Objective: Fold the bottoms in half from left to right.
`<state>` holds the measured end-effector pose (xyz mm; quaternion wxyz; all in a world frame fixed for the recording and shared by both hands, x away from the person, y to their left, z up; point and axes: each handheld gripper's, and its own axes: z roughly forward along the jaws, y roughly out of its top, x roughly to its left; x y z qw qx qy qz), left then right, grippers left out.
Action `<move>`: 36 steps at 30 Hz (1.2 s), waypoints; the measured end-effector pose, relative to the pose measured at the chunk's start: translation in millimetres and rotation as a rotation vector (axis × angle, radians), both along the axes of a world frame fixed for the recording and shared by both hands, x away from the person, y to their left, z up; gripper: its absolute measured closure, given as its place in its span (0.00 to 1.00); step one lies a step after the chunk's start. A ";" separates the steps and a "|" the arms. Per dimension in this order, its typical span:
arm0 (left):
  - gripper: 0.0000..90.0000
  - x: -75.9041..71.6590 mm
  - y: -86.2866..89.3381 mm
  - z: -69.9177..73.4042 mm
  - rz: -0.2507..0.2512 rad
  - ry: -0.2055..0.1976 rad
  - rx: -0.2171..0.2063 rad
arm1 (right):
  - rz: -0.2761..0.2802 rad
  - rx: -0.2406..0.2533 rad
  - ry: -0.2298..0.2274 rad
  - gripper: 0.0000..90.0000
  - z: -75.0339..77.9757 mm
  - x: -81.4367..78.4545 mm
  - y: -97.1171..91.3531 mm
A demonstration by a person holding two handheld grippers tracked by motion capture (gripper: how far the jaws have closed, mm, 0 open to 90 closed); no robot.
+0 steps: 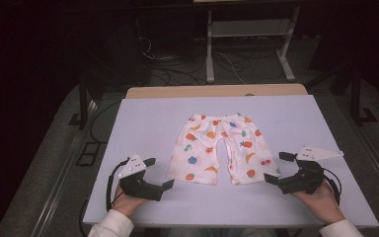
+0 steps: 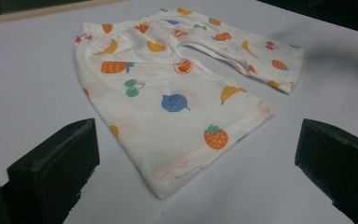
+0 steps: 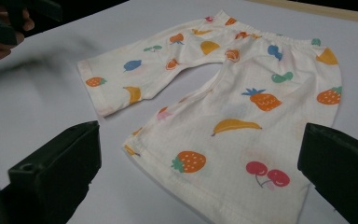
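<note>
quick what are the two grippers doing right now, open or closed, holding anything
Left gripper: open, holding nothing, just short of the shorts.
Right gripper: open, holding nothing, beside the other leg hem.

— What is on the white table [image 1: 143, 123]?
— Little shorts [image 1: 222, 148] with fruit pictures, lying flat, their 2 legs toward the person.
— And the hands?
— The left gripper [image 1: 159, 173] is near the left leg, jaws apart. The right gripper [image 1: 278, 168] is just beside the right leg, jaws apart too.
</note>
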<state>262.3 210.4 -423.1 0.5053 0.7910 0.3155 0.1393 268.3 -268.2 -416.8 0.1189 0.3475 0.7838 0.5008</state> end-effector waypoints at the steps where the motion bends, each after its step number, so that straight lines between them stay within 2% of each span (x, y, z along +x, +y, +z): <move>1: 0.00 -0.1 -0.1 -0.1 0.001 0.001 -0.001 | 0.000 -0.002 0.001 0.00 1.3 0.5 0.6; 11: 0.00 -0.5 -0.4 0.0 -0.006 -0.005 -0.016 | -0.001 -0.016 0.012 0.00 7.6 10.9 0.7; 25: 0.00 0.4 -0.5 -0.9 0.000 0.001 -0.016 | 0.002 -0.031 0.023 0.00 15.5 36.8 2.7; 27: 0.00 0.7 -0.5 -1.2 -0.002 0.002 -0.022 | 0.013 -0.050 0.018 0.00 18.5 41.5 6.3; 36: 0.00 0.6 -0.6 -1.0 -0.003 0.001 -0.017 | 0.040 -0.074 0.013 0.00 28.2 57.4 19.0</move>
